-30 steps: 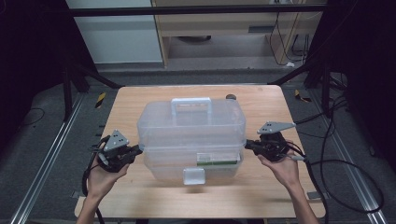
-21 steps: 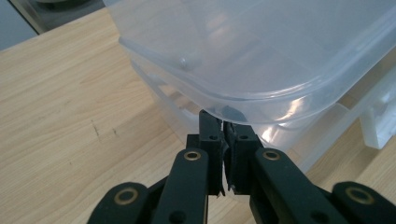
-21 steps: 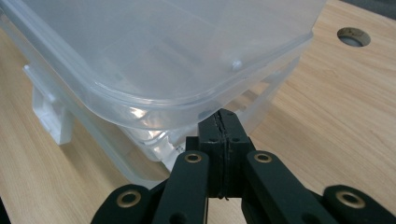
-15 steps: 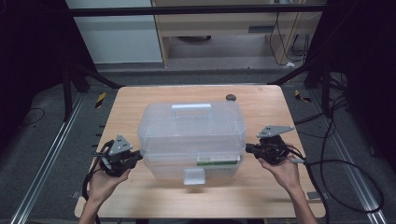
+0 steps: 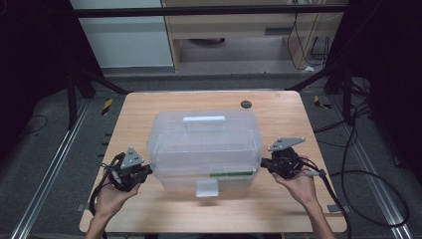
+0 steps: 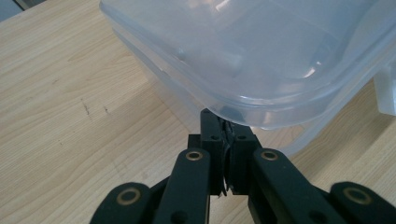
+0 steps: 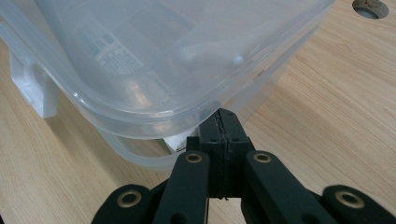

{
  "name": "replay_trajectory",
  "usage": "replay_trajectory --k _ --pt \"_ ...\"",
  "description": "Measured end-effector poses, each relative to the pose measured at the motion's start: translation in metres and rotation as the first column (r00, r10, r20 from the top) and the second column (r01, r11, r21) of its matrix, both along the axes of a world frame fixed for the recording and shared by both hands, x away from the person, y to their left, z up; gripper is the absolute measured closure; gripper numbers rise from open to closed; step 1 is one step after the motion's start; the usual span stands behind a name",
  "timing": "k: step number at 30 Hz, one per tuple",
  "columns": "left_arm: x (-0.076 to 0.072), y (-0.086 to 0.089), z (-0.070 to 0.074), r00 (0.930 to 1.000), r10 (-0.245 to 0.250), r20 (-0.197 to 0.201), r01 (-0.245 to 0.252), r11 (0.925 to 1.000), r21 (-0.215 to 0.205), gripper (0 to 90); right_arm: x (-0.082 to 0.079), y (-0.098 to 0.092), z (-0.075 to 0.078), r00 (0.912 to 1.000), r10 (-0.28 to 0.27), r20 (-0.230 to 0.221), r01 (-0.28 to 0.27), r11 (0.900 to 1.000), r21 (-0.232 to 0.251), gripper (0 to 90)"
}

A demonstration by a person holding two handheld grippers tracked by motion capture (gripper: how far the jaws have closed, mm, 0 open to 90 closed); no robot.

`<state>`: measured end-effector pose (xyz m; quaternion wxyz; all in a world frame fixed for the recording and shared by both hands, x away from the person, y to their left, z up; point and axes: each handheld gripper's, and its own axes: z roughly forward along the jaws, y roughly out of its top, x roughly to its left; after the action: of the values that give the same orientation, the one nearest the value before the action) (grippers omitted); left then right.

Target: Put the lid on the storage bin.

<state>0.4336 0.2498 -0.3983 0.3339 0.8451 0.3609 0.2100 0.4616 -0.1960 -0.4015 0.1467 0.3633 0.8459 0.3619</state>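
Two grippers, left (image 5: 144, 173) and right (image 5: 264, 164), are seen from above flanking a clear plastic box (image 5: 205, 147) on the table (image 5: 149, 107), while each gripper view shows closed, empty jaws tucked under its rim.
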Motion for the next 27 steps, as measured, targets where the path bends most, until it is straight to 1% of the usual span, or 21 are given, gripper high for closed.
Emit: replay_trajectory --k 6,8,10,12,14,15,16,17,18,20,21,23,27 --pt "0.000 0.002 -0.003 0.9999 0.007 -0.011 -0.007 1.0000 0.005 87.3 0.000 -0.001 -0.001 1.0000 -0.003 0.004 0.004 1.000 -0.019 89.9" --pt "0.001 0.003 -0.003 0.9998 0.008 -0.016 -0.008 0.9999 0.013 87.4 -0.001 0.000 -0.001 1.0000 -0.007 0.002 0.007 0.999 -0.031 89.9" --pt "0.001 0.003 -0.005 0.9997 0.015 -0.020 -0.015 0.9998 0.011 87.4 0.000 0.000 -0.002 1.0000 -0.009 0.004 0.009 0.999 -0.043 89.9" --pt "0.002 0.004 -0.007 0.9995 0.019 -0.025 -0.019 0.9997 0.017 87.4 0.000 0.000 -0.003 0.9999 -0.011 0.005 0.011 0.998 -0.057 90.0" --pt "0.004 0.006 -0.010 0.9991 0.025 -0.035 -0.024 0.9992 0.033 86.5 0.001 -0.001 -0.004 0.9998 -0.016 0.008 0.016 0.997 -0.072 89.9" --pt "0.006 0.009 -0.012 0.9988 0.031 -0.038 -0.030 0.9992 0.028 85.5 0.002 -0.002 -0.006 0.9997 -0.023 0.007 0.024 0.998 -0.066 89.9" --pt "0.008 0.011 -0.014 0.9982 0.038 -0.046 -0.037 0.9992 0.016 84.9 0.004 -0.004 -0.007 0.9997 -0.025 -0.004 0.025 0.998 -0.052 89.9" --pt "0.009 0.013 -0.015 0.9978 0.045 -0.050 -0.044 0.9988 0.021 84.7 0.005 -0.007 -0.009 0.9994 -0.035 -0.005 0.034 0.998 -0.061 89.6" --pt "0.010 0.015 -0.016 0.9970 0.061 -0.049 -0.060 0.9980 0.023 84.3 0.006 -0.009 -0.010 0.9990 -0.045 -0.002 0.045 0.997 -0.068 89.4" --pt "0.013 0.020 -0.019 0.9951 0.082 -0.056 -0.081 0.9965 0.021 83.4 0.007 -0.015 -0.011 0.9981 -0.062 0.004 0.062 0.996 -0.056 88.6" --pt "0.014 0.022 -0.020 0.9946 0.090 -0.053 -0.088 0.9958 0.026 82.5 0.008 -0.019 -0.012 0.9971 -0.076 0.009 0.076 0.996 -0.049 87.6" --pt "0.016 0.027 -0.022 0.9914 0.121 -0.050 -0.120 0.9924 0.028 80.0 0.009 -0.024 -0.013 0.9955 -0.093 0.019 0.094 0.994 -0.048 85.8" --pt "0.022 0.038 -0.027 0.9833 0.178 -0.037 -0.178 0.9839 0.017 69.0 0.012 -0.034 -0.017 0.9905 -0.133 0.033 0.135 0.990 -0.035 81.2"
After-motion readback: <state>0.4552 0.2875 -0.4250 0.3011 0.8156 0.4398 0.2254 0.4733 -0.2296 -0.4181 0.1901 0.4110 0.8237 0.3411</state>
